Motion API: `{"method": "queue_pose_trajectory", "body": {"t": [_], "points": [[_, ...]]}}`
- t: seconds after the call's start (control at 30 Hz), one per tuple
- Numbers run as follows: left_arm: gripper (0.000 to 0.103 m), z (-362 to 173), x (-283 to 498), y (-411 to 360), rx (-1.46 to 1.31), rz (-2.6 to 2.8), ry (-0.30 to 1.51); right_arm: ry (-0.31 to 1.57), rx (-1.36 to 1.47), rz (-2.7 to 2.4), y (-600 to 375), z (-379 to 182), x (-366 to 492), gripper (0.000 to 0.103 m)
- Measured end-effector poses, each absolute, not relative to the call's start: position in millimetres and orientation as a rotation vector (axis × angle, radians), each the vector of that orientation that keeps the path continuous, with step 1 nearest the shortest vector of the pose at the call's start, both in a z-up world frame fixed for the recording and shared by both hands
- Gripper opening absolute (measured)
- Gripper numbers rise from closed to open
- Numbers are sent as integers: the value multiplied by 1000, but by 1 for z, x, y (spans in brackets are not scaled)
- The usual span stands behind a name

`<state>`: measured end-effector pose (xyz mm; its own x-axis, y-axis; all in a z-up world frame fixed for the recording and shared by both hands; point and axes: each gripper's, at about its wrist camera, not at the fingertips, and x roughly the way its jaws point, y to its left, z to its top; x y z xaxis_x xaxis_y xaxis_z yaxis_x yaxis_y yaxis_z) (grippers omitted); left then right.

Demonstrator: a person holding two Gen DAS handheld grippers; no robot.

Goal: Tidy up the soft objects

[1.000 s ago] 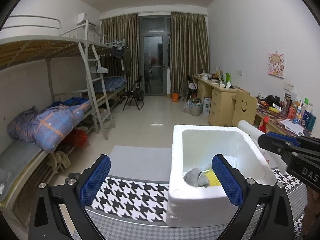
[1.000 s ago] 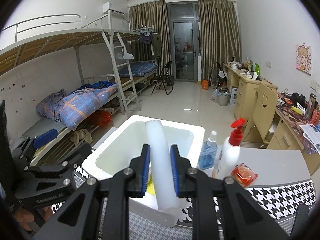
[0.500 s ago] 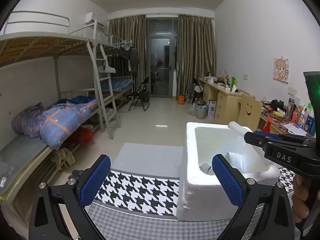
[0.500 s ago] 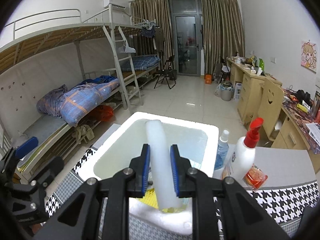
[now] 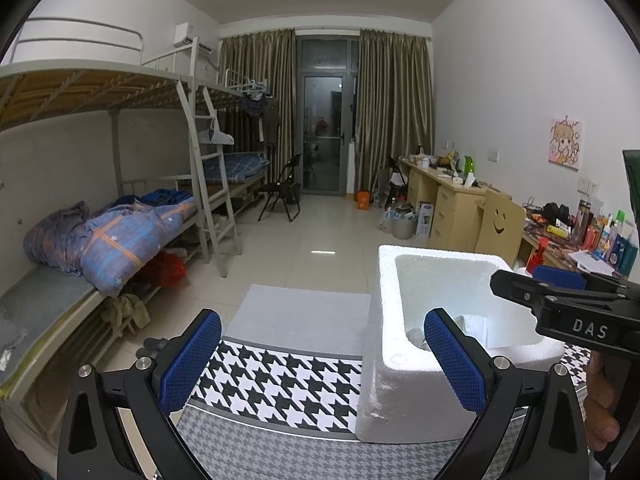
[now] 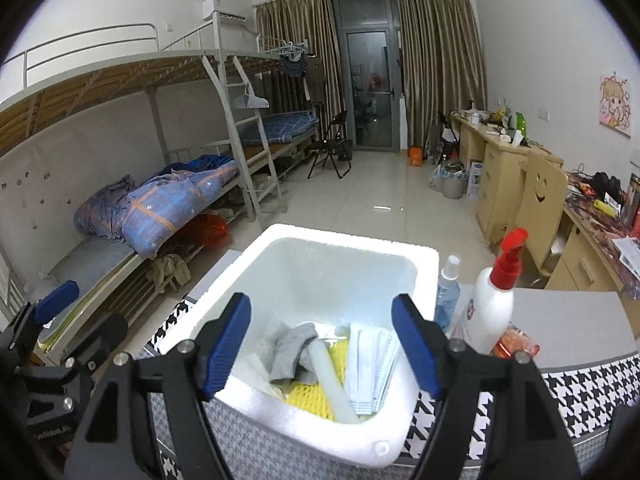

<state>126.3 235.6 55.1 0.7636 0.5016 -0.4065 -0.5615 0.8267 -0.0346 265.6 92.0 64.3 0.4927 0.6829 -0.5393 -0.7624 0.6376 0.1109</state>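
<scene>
Moved: white foam tube (image 6: 330,378) dropped from right gripper (image 6: 322,346) into white foam box (image 6: 416,258).
Right gripper: opening, empty.
Left gripper (image 5: 322,360): wide, empty.
Left: nothing soft visible outside box.

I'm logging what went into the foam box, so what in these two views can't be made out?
- Left wrist view: most of the foam box floor, hidden by its near wall and the left gripper finger.
- Right wrist view: the yellow mesh, mostly covered by the white foam tube and grey cloth.
- Right wrist view: the orange packet, partly behind the pump bottle; its print is too small.
</scene>
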Motion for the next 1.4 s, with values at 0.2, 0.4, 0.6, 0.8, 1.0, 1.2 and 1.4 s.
{"method": "queue_pose_trajectory", "body": {"t": [0.2, 0.4, 0.6, 0.8, 1.0, 1.2, 1.4], "points": [[102, 59, 122, 228, -144, 562, 386, 580, -133, 869, 81, 67, 259, 77], [102, 61, 119, 216, -139, 547, 384, 545, -100, 856, 61, 76, 244, 85], [102, 70, 105, 203, -134, 528, 360, 498, -89, 857, 44, 85, 227, 93], [102, 79, 90, 188, -126, 510, 339, 451, -84, 847, 23, 99, 206, 96], [102, 89, 76, 170, -105, 498, 317, 410, -103, 851, 10, 106, 186, 97], [102, 96, 58, 152, -106, 477, 281, 395, -101, 852, -4, 103, 175, 97], [102, 97, 46, 137, -88, 479, 273, 393, -71, 837, -20, 96, 167, 97]]}}
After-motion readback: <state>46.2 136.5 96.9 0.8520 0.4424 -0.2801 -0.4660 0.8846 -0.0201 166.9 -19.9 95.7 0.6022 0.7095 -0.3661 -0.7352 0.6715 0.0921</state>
